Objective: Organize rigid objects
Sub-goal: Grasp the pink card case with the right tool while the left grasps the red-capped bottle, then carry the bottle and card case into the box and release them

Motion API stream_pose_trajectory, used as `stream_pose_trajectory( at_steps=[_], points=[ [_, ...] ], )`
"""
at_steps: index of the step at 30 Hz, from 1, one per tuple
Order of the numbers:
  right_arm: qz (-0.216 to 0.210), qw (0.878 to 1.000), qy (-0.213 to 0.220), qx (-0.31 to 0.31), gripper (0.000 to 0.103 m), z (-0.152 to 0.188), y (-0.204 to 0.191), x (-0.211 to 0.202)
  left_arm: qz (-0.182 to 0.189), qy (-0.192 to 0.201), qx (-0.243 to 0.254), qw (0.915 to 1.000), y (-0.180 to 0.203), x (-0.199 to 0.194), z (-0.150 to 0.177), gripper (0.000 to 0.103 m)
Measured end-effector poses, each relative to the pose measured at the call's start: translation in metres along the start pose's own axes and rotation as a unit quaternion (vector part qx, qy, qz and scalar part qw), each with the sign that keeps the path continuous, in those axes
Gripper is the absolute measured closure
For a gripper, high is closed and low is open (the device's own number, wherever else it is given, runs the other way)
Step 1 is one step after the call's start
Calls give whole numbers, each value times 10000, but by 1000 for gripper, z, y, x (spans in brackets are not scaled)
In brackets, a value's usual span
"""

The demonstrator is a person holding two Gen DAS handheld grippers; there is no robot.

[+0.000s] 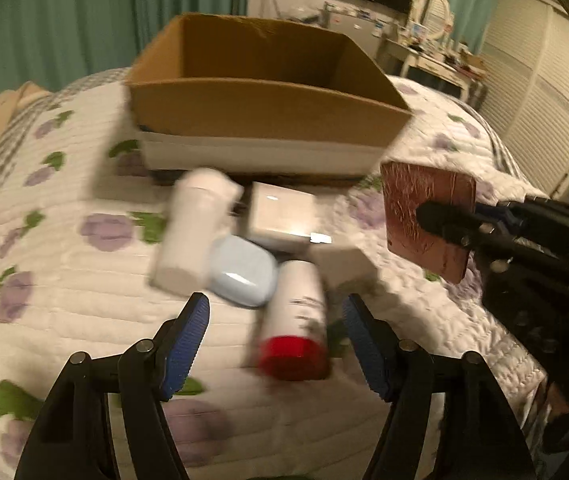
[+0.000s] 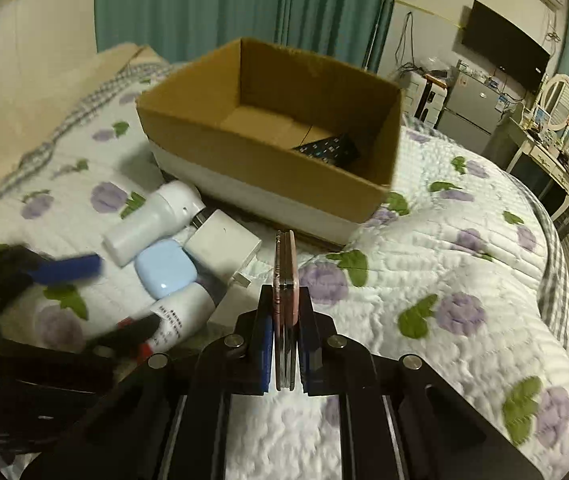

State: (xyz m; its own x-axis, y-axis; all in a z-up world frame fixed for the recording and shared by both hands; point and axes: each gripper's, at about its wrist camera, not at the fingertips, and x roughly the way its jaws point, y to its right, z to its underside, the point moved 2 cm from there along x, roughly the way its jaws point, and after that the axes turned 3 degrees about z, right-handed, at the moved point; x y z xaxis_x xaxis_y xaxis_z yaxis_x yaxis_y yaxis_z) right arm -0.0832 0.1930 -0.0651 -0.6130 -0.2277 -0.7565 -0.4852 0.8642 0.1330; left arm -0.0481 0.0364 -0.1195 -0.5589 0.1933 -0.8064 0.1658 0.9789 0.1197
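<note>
An open cardboard box (image 1: 268,108) (image 2: 268,168) stands on the quilted bed, with a dark patterned object (image 2: 326,148) inside. In front of it lie a white bottle (image 1: 192,232) (image 2: 152,220), a white charger block (image 1: 282,216) (image 2: 222,242), a light blue case (image 1: 242,274) (image 2: 166,268) and a white bottle with a red cap (image 1: 296,328) (image 2: 182,312). My left gripper (image 1: 276,340) is open, its jaws on either side of the red-capped bottle. My right gripper (image 2: 286,320) is shut on a flat pink-brown compact (image 1: 428,220) (image 2: 285,280), held above the bed.
The floral quilt (image 2: 444,280) covers the bed. A pillow (image 2: 36,80) lies at the far left. A dresser with a mirror (image 2: 552,120), a small fridge and a wall TV stand at the right, beyond the bed's edge.
</note>
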Motion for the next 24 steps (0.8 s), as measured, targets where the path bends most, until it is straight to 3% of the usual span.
stream_pose_trajectory(
  at_steps=[2, 4, 5, 11, 13, 17, 24],
  points=[
    [-3, 9999, -5, 146, 94, 0, 8, -2, -40, -115, 63, 9999, 9, 12, 0, 34],
    [-9, 9996, -10, 265, 94, 2, 13, -2, -42, -238, 77, 9997, 14, 21, 2, 62],
    [-15, 9996, -6, 296, 94, 4, 18, -3, -191, -323, 108, 9992, 16, 27, 4, 66],
    [-182, 9991, 29, 391, 94, 4, 21, -5, -280, -494, 188, 9982, 21, 32, 5, 66],
    [-241, 9989, 11, 394, 94, 4, 20, -3, -326, -661, 303, 9968, 24, 42, 3, 60],
    [-273, 9988, -37, 411, 94, 7, 19, -2, -206, -806, 58, 9965, 18, 59, -1, 62],
    [-288, 9984, 43, 484, 94, 4, 22, -13, -178, -269, 22, 9995, 19, 20, -7, 67]
  ],
)
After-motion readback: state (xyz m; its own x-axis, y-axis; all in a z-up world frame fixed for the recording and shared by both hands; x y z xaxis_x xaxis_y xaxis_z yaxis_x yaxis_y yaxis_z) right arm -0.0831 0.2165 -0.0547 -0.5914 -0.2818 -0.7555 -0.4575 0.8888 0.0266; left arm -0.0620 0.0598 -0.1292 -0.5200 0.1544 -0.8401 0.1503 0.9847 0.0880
